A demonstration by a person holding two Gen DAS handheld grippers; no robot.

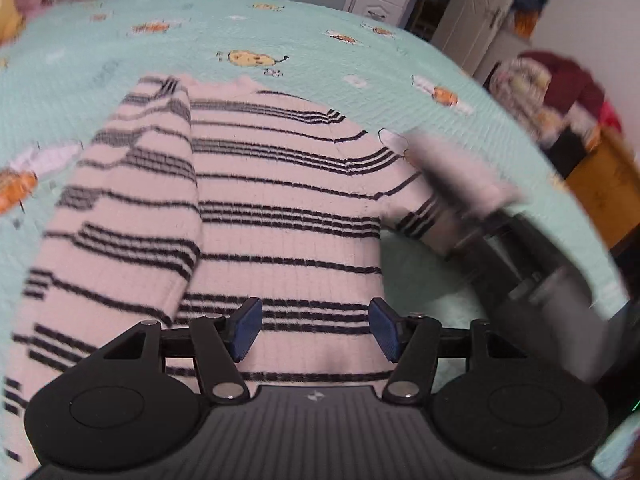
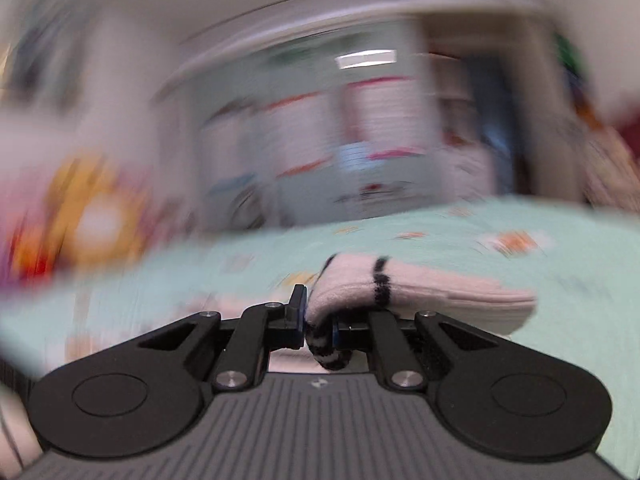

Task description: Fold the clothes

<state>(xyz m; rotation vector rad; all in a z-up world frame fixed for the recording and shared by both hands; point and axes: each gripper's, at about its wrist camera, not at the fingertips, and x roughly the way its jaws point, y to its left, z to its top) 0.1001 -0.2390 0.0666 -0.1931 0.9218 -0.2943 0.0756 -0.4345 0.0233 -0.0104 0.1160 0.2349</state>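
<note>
Folding looks roughly half done: the pink ribbed-knit sweater with thin black stripes (image 1: 280, 216) lies flat on the mint quilted bedspread (image 1: 280, 28), one sleeve (image 1: 132, 208) already laid across its body. The right tool (image 2: 320, 326) is clamped on the other soft striped sleeve (image 2: 384, 284), lifting it; the left tool (image 1: 316, 330) hovers, jaws apart, over the hem.

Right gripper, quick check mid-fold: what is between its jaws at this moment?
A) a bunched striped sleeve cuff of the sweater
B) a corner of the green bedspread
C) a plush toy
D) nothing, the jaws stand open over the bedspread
A: in the right wrist view the right gripper has its jaws pinched on the black-striped cuff of the pink sweater, above the bedspread.
</note>
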